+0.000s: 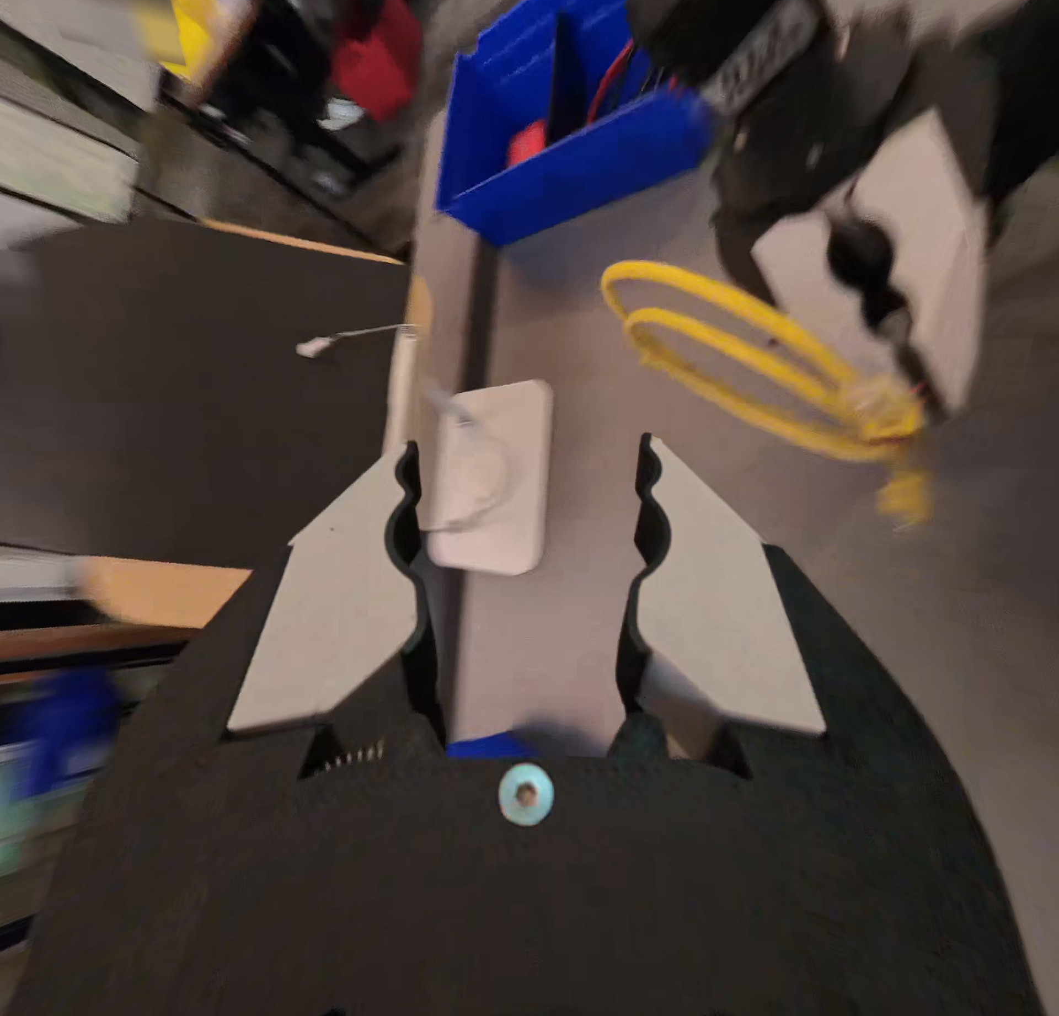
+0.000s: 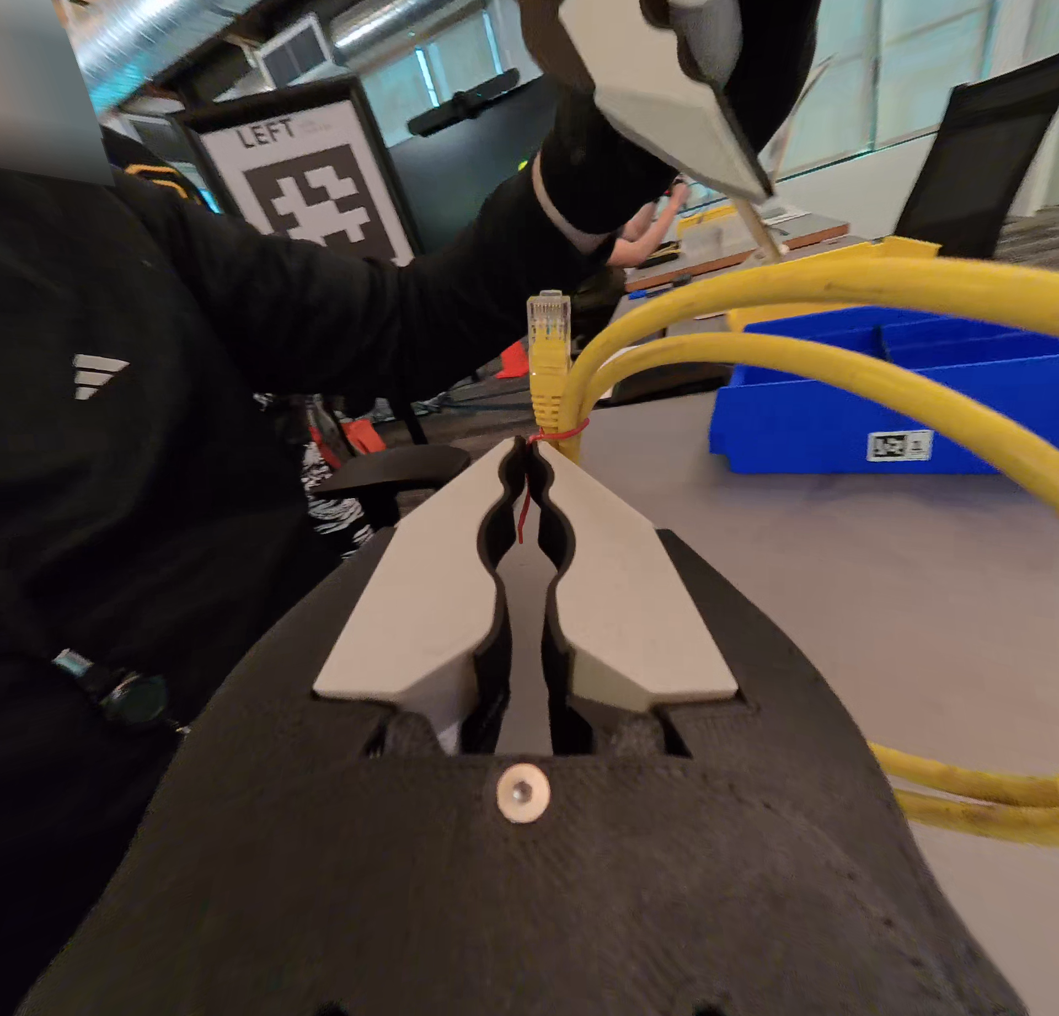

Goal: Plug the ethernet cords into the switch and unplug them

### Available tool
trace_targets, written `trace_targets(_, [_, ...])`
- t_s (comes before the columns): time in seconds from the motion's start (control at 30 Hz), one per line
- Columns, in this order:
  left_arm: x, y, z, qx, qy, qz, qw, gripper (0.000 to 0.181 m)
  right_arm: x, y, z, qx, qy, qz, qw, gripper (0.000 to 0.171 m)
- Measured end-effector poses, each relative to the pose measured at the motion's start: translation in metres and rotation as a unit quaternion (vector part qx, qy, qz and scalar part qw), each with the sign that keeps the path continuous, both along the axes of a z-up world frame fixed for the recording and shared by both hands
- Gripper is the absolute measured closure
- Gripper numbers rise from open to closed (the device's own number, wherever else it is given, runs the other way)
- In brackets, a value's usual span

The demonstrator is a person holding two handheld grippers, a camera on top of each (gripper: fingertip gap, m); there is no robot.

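The left gripper (image 1: pixel 527 444) is hanging with its jaws apart over grey table (image 1: pixel 687 616), with bare surface lying open to its right. A white device (image 1: pixel 504 473) is sitting between and just beyond its fingertips. The coiled yellow cord (image 1: pixel 762 358) is filling the space to the right, with the right gripper (image 2: pixel 530 450) pinching the cord's red tie (image 2: pixel 559 434). A blue bin (image 1: pixel 573 186) is blocking the far side. A dark panel (image 1: pixel 200 387) is bordering the left.
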State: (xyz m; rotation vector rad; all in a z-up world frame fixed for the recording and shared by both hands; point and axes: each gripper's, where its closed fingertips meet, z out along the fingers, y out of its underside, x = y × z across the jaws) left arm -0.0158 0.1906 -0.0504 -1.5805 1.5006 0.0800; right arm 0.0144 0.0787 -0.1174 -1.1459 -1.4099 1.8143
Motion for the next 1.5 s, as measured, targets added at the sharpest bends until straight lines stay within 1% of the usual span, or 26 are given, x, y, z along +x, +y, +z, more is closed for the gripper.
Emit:
trace_targets(0.03, [0.0,-0.002,0.001,0.064,0.054,-0.008,0.996,0.107,0.001,-0.004,0.001,-0.002,0.002,0.012,1.0,0.171])
trace_targets(0.1, [0.009,-0.006,0.003,0.181,0.131,-0.036,0.974,0.099,0.001,-0.014,0.003,-0.006,0.005,0.04,0.999,0.171])
trace_targets(0.13, [0.015,-0.01,-0.005,0.201,0.162,-0.054,0.965,0.104,0.0,-0.02,0.004,-0.008,0.006,0.053,0.999,0.171])
trace_targets(0.2, [0.032,-0.021,-0.016,0.237,0.193,-0.091,0.948,0.104,-0.001,-0.03,0.005,-0.011,0.005,0.077,0.997,0.171])
trace_targets(0.27, [0.048,-0.031,-0.023,0.262,0.207,-0.123,0.935,0.109,-0.002,-0.041,0.004,-0.012,0.005,0.101,0.995,0.171])
trace_targets(0.3, [0.056,-0.038,-0.028,0.267,0.208,-0.145,0.93,0.116,-0.003,-0.045,0.005,-0.012,0.007,0.11,0.994,0.171])
trace_targets(0.4, [0.066,-0.05,-0.046,0.25,0.224,-0.179,0.925,0.169,-0.002,-0.049,0.009,-0.018,0.016,0.119,0.993,0.171])
trace_targets(0.43, [0.068,-0.052,-0.05,0.24,0.218,-0.183,0.928,0.181,-0.001,-0.048,0.009,-0.02,0.015,0.12,0.992,0.171])
trace_targets(0.5, [0.069,-0.047,-0.053,0.24,0.218,-0.178,0.929,0.181,0.001,-0.048,0.01,-0.019,0.014,0.123,0.992,0.171])
trace_targets(0.53, [0.07,-0.044,-0.049,0.25,0.21,-0.172,0.93,0.176,0.003,-0.047,0.011,-0.021,0.018,0.123,0.992,0.171])
trace_targets(0.57, [0.07,-0.042,-0.046,0.252,0.199,-0.163,0.933,0.161,0.004,-0.045,0.012,-0.024,0.021,0.122,0.992,0.171])
trace_targets(0.6, [0.07,-0.037,-0.04,0.259,0.186,-0.148,0.936,0.139,0.005,-0.043,0.012,-0.028,0.023,0.121,0.992,0.171])
trace_targets(0.67, [0.069,-0.03,-0.027,0.298,0.167,-0.125,0.931,0.113,0.008,-0.04,0.012,-0.035,0.025,0.122,0.992,0.171])
trace_targets(0.7, [0.072,-0.034,-0.026,0.316,0.169,-0.139,0.923,0.102,0.01,-0.04,0.012,-0.038,0.026,0.125,0.991,0.171])
trace_targets(0.77, [0.077,-0.044,-0.033,0.334,0.19,-0.16,0.909,0.102,0.011,-0.041,0.012,-0.044,0.027,0.133,0.99,0.171])
trace_targets(0.83, [0.085,-0.057,-0.042,0.344,0.204,-0.197,0.895,0.127,0.012,-0.044,0.011,-0.045,0.027,0.145,0.988,0.171])
trace_targets(0.9, [0.09,-0.061,-0.047,0.363,0.224,-0.214,0.879,0.151,0.011,-0.048,0.009,-0.044,0.021,0.154,0.987,0.171])
trace_targets(0.93, [0.092,-0.063,-0.05,0.367,0.23,-0.223,0.873,0.163,0.012,-0.05,0.009,-0.044,0.023,0.158,0.986,0.168])
trace_targets(0.97, [0.092,-0.064,-0.053,0.368,0.242,-0.229,0.868,0.175,0.011,-0.051,0.009,-0.044,0.023,0.159,0.986,0.171])
trace_targets(1.03, [0.092,-0.064,-0.056,0.376,0.259,-0.235,0.858,0.176,0.011,-0.051,0.007,-0.044,0.015,0.16,0.986,0.171])
trace_targets(1.1, [0.091,-0.06,-0.052,0.381,0.255,-0.224,0.86,0.174,0.013,-0.048,0.008,-0.05,0.02,0.159,0.986,0.171])
trace_targets(1.17, [0.088,-0.055,-0.04,0.4,0.246,-0.203,0.859,0.144,0.014,-0.045,0.005,-0.055,0.013,0.158,0.986,0.171])
trace_targets(1.23, [0.085,-0.058,-0.032,0.406,0.238,-0.203,0.859,0.122,0.016,-0.046,0.003,-0.062,0.01,0.165,0.984,0.171])
trace_targets(1.27, [0.087,-0.063,-0.031,0.414,0.242,-0.21,0.852,0.114,0.016,-0.047,0.001,-0.064,0.006,0.17,0.983,0.171])
trace_targets(1.33, [0.091,-0.075,-0.037,0.432,0.272,-0.238,0.826,0.123,0.014,-0.052,-0.003,-0.061,-0.003,0.183,0.981,0.171])
trace_targets(1.5, [0.089,-0.092,-0.071,0.421,0.352,-0.314,0.775,0.15,0.009,-0.067,-0.015,-0.061,-0.029,0.214,0.975,0.171])
